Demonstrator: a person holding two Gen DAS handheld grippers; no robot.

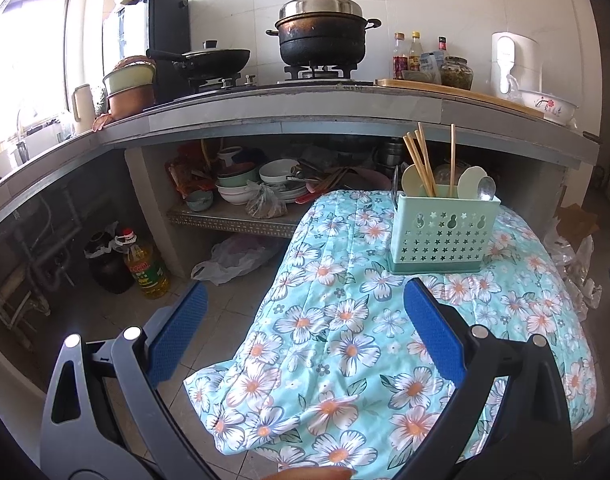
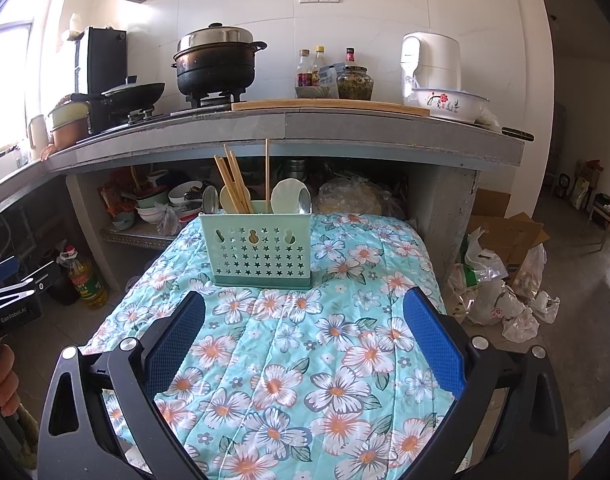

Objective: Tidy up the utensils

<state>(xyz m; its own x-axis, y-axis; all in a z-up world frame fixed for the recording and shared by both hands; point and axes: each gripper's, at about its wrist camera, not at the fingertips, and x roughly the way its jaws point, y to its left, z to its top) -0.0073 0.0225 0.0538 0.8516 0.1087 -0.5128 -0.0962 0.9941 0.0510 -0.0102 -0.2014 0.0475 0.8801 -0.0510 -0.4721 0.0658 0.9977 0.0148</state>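
Chopsticks [image 2: 235,182] stand upright in a pale green holder [image 2: 257,246] on a flowered cloth [image 2: 305,360], their long axes near vertical, most leaning left in one bunch and a single stick [image 2: 267,172] straight up apart from them. Spoons [image 2: 210,200] sit in the same holder, bowls up, at both ends.

From the right gripper [image 2: 303,338] the holder lies dead ahead and near, slightly left of centre. From the left gripper [image 1: 305,328] it lies ahead but off to the right, further away.

Both grippers hover over the cloth with jaws wide apart, holding nothing.

The right looks better placed for a reach, and any grasp would likely need to come down from above onto the stick tops. Behind, a counter [image 2: 345,128] carries a pot [image 2: 215,68].
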